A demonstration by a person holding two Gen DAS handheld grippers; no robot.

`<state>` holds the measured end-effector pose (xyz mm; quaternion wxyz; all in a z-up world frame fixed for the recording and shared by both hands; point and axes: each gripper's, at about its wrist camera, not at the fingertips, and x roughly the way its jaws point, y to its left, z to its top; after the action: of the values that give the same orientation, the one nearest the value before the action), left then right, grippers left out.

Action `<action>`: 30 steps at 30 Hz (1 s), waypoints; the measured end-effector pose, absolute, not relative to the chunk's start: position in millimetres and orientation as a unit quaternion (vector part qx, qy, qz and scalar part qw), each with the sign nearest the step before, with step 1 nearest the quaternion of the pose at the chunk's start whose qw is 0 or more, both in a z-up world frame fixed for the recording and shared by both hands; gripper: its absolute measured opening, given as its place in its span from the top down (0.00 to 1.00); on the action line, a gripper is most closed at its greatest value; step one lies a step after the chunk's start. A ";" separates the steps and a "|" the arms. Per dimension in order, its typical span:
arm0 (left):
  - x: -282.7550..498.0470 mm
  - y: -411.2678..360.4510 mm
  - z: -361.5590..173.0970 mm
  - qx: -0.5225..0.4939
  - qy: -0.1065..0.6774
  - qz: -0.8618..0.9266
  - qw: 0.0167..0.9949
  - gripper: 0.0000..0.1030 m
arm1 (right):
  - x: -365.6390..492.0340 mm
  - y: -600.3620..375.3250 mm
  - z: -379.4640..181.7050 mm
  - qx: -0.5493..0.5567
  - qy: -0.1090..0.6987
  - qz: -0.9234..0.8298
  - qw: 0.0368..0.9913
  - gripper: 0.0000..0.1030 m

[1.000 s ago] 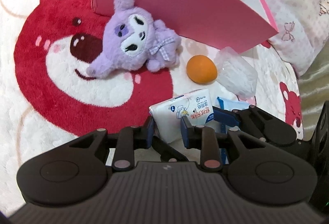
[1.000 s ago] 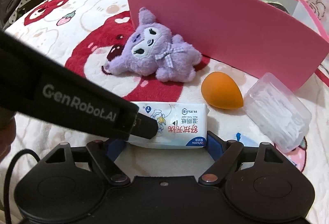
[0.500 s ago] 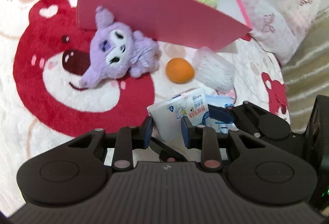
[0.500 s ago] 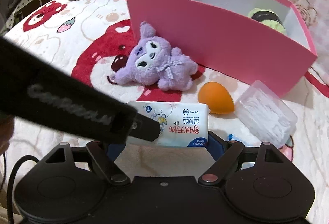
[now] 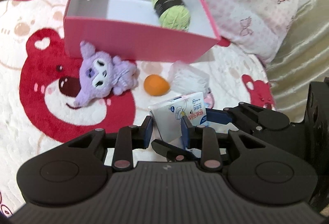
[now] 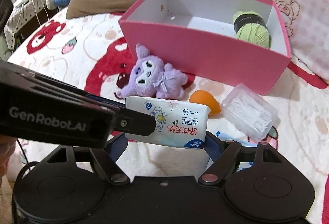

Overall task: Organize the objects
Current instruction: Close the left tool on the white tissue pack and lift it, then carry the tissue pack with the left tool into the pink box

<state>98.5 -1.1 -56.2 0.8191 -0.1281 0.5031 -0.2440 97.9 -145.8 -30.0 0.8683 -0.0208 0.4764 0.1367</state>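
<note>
Blanket (image 6: pixel 86 43) open left of pink box (image 6: pixel 205 59) rim.

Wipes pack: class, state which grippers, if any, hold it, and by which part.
Both hold the wipes pack. The left gripper pinches one end across its thickness; the right gripper, jaws closing, spans its length at the near edge.

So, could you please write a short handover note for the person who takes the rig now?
Left tongs: shut on the wipes pack, near one end.
Right tongs: closing along the pack's length, pads at both ends.
The pack is held in front of the pink box, not yet inside.
Done: green yarn ball is in the box.
Left: wipes pack, then purple plush, orange sponge and clear plastic case, all lying on the blanket.
</note>
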 end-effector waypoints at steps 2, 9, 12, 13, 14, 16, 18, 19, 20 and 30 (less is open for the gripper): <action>95.8 -2.7 -46.8 -0.121 0.495 -0.251 0.823 0.73 | 97.4 -148.1 -21.3 -0.019 0.475 0.137 0.869 0.20; 101.8 -3.7 -22.4 -0.128 0.495 -0.262 0.818 0.73 | 100.7 -157.4 4.4 -0.021 0.472 0.157 0.867 0.20; 111.4 0.9 -7.3 -0.145 0.501 -0.265 0.811 0.73 | 102.3 -162.8 14.6 -0.010 0.464 0.164 0.871 0.20; 114.3 2.8 -2.3 -0.150 0.501 -0.268 0.809 0.73 | 103.4 -165.0 19.6 -0.005 0.460 0.166 0.872 0.20; 116.2 3.9 2.1 -0.152 0.500 -0.270 0.809 0.73 | 104.6 -166.8 23.9 -0.002 0.456 0.169 0.874 0.20; 120.0 3.8 11.0 -0.149 0.496 -0.274 0.810 0.73 | 107.1 -170.5 33.4 0.003 0.446 0.175 0.878 0.20; 123.0 1.2 18.9 -0.142 0.491 -0.276 0.814 0.73 | 109.7 -172.8 42.0 0.005 0.437 0.177 0.882 0.20; 124.3 -1.1 23.4 -0.137 0.487 -0.276 0.817 0.73 | 110.8 -173.1 45.2 0.004 0.434 0.177 0.883 0.20; 125.8 -3.2 27.3 -0.131 0.483 -0.275 0.821 0.73 | 111.9 -173.6 48.5 0.001 0.430 0.176 0.885 0.20; 154.4 -16.3 50.4 -0.112 0.461 -0.257 0.842 0.73 | 144.6 -181.9 80.0 -0.006 0.414 0.176 0.893 0.20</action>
<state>154.4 -16.3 50.4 0.8420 -0.1116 0.4610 -0.2572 144.6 -181.9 80.0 0.8930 -0.0061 0.4140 0.1764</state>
